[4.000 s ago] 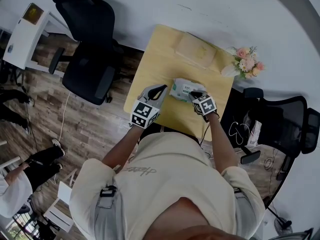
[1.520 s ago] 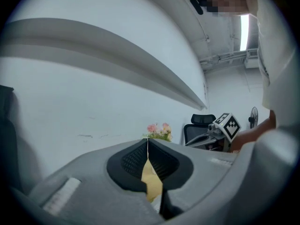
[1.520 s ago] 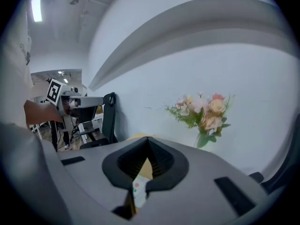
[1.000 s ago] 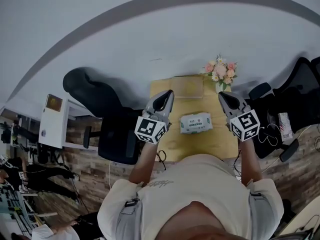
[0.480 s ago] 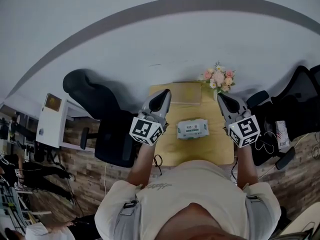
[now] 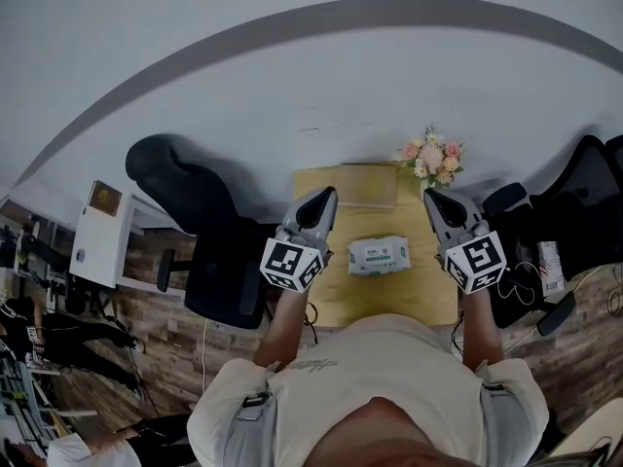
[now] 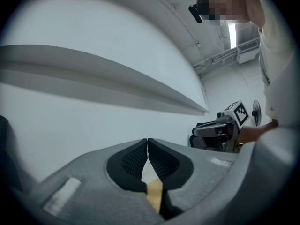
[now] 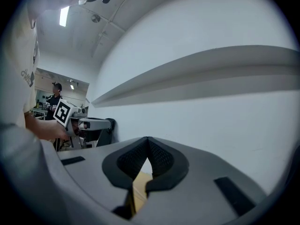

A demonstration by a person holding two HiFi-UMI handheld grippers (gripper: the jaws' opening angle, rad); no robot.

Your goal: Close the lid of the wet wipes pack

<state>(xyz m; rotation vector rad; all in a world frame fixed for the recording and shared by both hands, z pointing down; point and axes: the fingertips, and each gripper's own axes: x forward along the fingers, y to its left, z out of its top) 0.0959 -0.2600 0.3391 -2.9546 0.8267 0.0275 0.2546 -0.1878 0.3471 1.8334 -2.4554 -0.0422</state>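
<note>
We saw the wet wipes pack (image 6: pixel 380 255) lying flat at the middle of the counter (image 6: pixel 389 302). The left gripper (image 6: pixel 324 198) hung to its left and the right gripper (image 6: pixel 435 203) to its right, both clear of it, fingers pressed together on nothing. Flowers (image 6: pixel 434 160) stood at the far right corner.

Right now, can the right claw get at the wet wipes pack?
Probably yes. The wet wipes pack lies bare on the table, just left of the right claw, with nothing between them. The claw is shut.
</note>
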